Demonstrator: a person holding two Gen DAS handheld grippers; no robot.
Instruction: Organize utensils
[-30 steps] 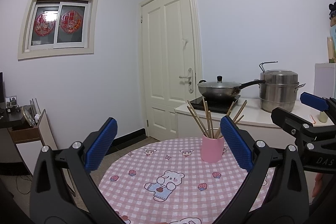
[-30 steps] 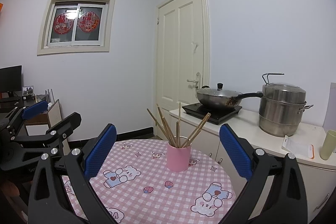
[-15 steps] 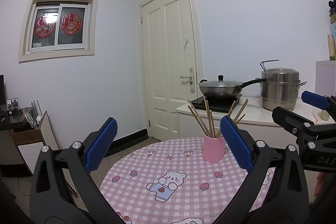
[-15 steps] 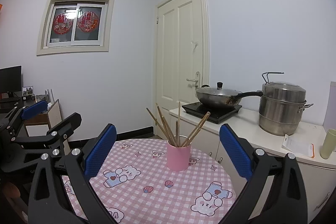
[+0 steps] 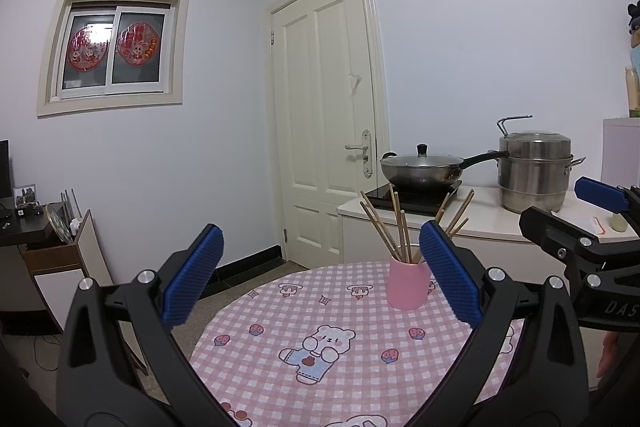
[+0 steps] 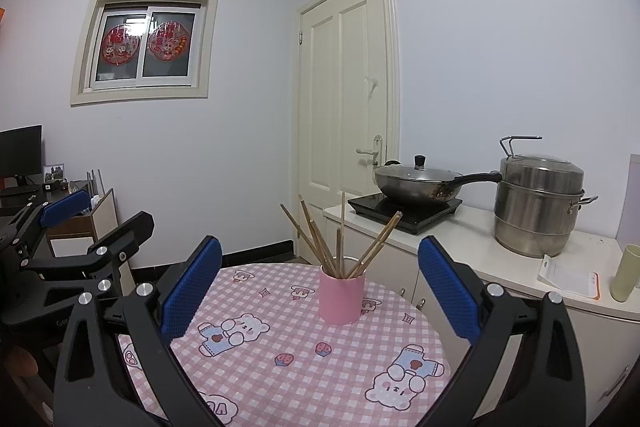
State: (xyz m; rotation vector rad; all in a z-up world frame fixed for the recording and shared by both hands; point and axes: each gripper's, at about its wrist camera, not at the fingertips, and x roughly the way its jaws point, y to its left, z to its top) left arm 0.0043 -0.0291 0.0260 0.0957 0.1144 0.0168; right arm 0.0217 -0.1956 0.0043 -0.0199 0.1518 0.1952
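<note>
Chopsticks [image 6: 340,239] beyond both wide-spread claws [image 6: 319,287]

A pink cup [image 6: 342,299] stands upright on the round table [image 6: 280,379] with its pink checked cloth, holding wooden chopsticks [image 6: 340,243] that fan outward. The right gripper [image 6: 320,283] hangs above the table, jaws spread wide and empty, the cup between its blue pads [image 6: 192,287]. At left the left gripper [image 6: 100,215] also looks spread, though only partly seen.
</note>
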